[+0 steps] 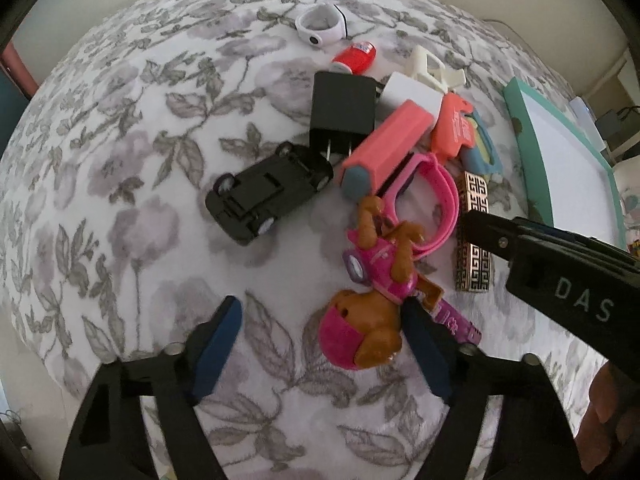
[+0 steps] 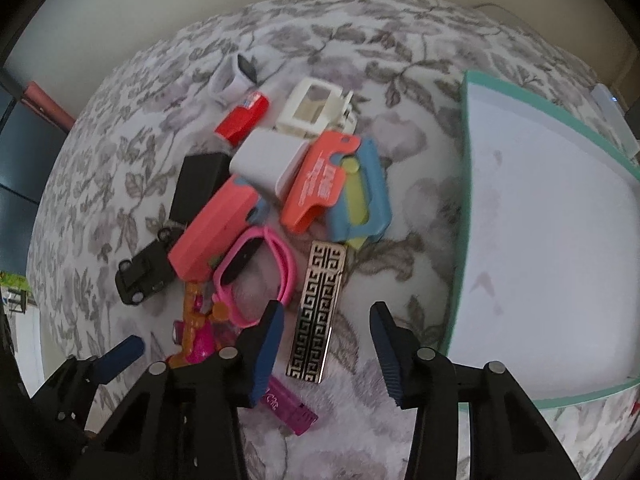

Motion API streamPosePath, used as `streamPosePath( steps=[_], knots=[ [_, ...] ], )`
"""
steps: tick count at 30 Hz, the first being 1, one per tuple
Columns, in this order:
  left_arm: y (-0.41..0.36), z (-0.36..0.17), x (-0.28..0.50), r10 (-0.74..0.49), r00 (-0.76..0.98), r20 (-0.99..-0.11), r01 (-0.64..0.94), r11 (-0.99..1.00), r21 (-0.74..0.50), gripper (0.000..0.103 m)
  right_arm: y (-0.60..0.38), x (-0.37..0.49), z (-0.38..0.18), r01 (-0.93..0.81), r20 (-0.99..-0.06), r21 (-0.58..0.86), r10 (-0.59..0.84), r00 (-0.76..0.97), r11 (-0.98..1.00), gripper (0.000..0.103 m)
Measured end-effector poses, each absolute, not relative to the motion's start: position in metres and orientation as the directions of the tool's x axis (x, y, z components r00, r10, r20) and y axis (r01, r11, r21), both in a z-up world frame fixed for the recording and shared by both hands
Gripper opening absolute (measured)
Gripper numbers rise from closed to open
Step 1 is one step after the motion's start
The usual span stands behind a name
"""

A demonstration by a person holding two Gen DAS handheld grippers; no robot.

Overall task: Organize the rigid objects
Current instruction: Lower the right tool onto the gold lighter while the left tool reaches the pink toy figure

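Your left tongs [image 1: 320,340] stand spread around the dog toy's [image 1: 372,280] head, pads not touching it, beside your right tongs [image 2: 326,320], spread over the patterned bar [image 2: 318,312] on the floral bedspread [image 1: 120,160], with the tray [image 2: 540,240] rightmost.

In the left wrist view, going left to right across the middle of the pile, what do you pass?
black toy car → black charger → pink bar → gold patterned case → teal-edged tray.
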State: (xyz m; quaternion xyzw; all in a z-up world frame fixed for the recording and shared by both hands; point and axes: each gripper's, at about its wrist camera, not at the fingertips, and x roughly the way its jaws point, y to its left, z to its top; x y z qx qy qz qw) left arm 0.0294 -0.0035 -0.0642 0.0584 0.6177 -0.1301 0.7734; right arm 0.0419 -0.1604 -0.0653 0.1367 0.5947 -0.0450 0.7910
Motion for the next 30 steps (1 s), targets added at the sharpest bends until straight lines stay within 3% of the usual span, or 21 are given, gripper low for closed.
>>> streamPosePath(
  steps=[6, 17, 27, 30],
  knots=[
    [0.002, -0.065, 0.025, -0.135, 0.200, -0.970, 0.274, 0.959, -0.077, 0.043, -0.156, 0.043, -0.074, 0.217, -0.963, 0.138, 0.080, 0.256, 0.966, 0.040],
    [0.028, -0.067, 0.031, -0.107, 0.247, -0.963, 0.214, 0.975, -0.053, 0.043, -0.143, 0.047, -0.083, 0.172, -0.970, 0.040, -0.003, 0.242, 0.984, 0.040],
    [0.002, -0.074, 0.040, -0.042, 0.275, -0.961, 0.225, 0.974, 0.022, 0.044, -0.125, 0.037, -0.083, 0.147, -0.959, -0.030, -0.071, 0.276, 0.989, 0.038],
    [-0.002, -0.074, 0.043, -0.036, 0.277, -0.960, 0.222, 0.975, 0.027, 0.044, -0.123, 0.033, -0.083, 0.151, -0.959, -0.028, -0.069, 0.276, 0.988, 0.032]
  ],
)
